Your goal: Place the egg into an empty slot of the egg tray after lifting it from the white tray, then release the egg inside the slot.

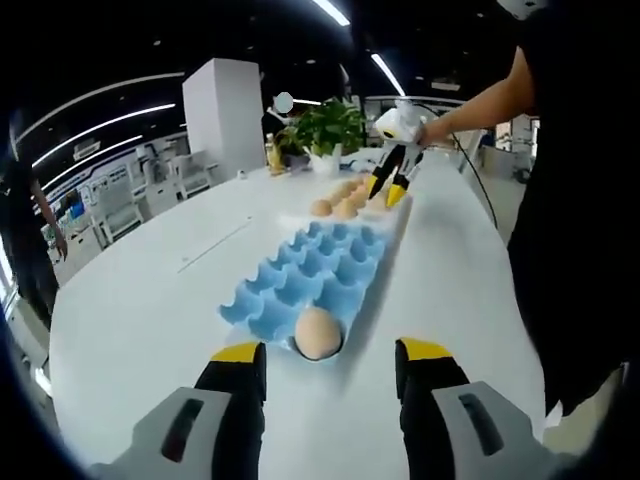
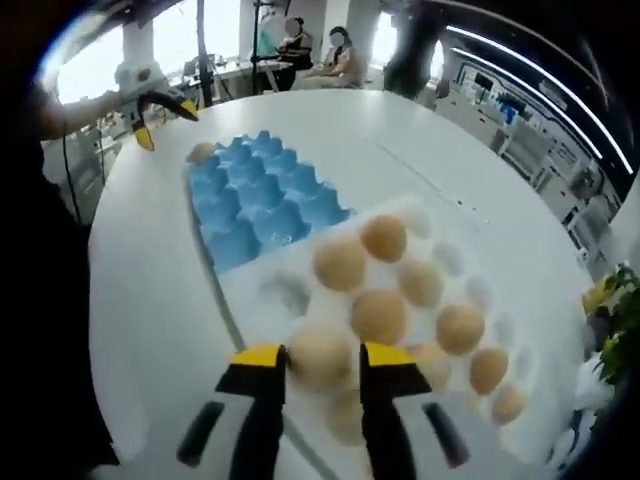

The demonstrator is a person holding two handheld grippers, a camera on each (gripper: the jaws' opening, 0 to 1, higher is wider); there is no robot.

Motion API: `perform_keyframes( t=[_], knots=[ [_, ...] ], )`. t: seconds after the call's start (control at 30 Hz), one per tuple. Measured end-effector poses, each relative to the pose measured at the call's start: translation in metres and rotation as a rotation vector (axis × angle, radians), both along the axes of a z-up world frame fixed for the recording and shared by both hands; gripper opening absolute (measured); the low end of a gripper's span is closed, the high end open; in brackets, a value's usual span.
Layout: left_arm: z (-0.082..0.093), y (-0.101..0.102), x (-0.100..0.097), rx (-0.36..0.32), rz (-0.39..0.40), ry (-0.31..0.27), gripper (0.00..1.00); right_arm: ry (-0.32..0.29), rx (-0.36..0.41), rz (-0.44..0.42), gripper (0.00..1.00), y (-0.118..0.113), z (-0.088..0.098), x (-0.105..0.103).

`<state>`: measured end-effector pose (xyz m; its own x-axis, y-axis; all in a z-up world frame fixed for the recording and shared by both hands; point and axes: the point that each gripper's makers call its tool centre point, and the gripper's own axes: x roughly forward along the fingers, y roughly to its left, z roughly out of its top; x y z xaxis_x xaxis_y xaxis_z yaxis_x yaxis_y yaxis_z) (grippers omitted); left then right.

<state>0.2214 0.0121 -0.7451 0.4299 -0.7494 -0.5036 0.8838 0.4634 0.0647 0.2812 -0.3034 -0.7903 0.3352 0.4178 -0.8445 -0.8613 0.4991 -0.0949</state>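
The blue egg tray (image 1: 320,265) lies in the middle of the white table, with one egg (image 1: 318,333) in its nearest slot. My left gripper (image 1: 330,352) hovers open just short of that egg. Beyond the blue tray, the white tray (image 1: 398,213) carries several brown eggs (image 1: 345,207). My right gripper (image 1: 390,188) reaches down over them. In the right gripper view, the right gripper (image 2: 322,356) has its yellow-tipped jaws against both sides of an egg (image 2: 320,360) at the near edge of the white tray (image 2: 283,296). The blue egg tray (image 2: 255,200) lies beyond, with the left gripper (image 2: 160,108) at its far end.
A potted plant (image 1: 330,125) and a white pillar (image 1: 225,115) stand at the table's far end. A person's arm (image 1: 480,100) holds the right gripper. People sit in the background (image 2: 335,50). A wide bare stretch of table (image 1: 150,290) lies left of the blue tray.
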Motion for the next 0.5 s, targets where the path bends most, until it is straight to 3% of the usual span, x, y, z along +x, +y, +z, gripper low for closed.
perform_keyframes(
  t=[0.13, 0.2, 0.23, 0.4, 0.5],
  knots=[
    [-0.0006, 0.0024, 0.0006, 0.000, 0.005, 0.001, 0.52, 0.026, -0.026, 0.002, 0.28, 0.0016, -0.0004, 0.0024],
    [-0.0022, 0.0031, 0.0006, 0.007, 0.003, 0.007, 0.51, 0.068, -0.036, -0.019, 0.27, 0.0005, -0.0025, 0.0013],
    [-0.0022, 0.0030, 0.0010, 0.006, 0.004, 0.006, 0.51, 0.135, -0.034, -0.116, 0.27, -0.0010, -0.0046, 0.0005],
    [-0.0014, 0.0019, 0.0029, 0.002, 0.002, 0.002, 0.51, 0.202, -0.098, -0.072, 0.28, -0.0005, -0.0074, 0.0012],
    [-0.0009, 0.0014, 0.0035, 0.000, 0.002, 0.000, 0.51, 0.213, -0.184, 0.036, 0.28, 0.0020, -0.0097, -0.0003]
  ],
)
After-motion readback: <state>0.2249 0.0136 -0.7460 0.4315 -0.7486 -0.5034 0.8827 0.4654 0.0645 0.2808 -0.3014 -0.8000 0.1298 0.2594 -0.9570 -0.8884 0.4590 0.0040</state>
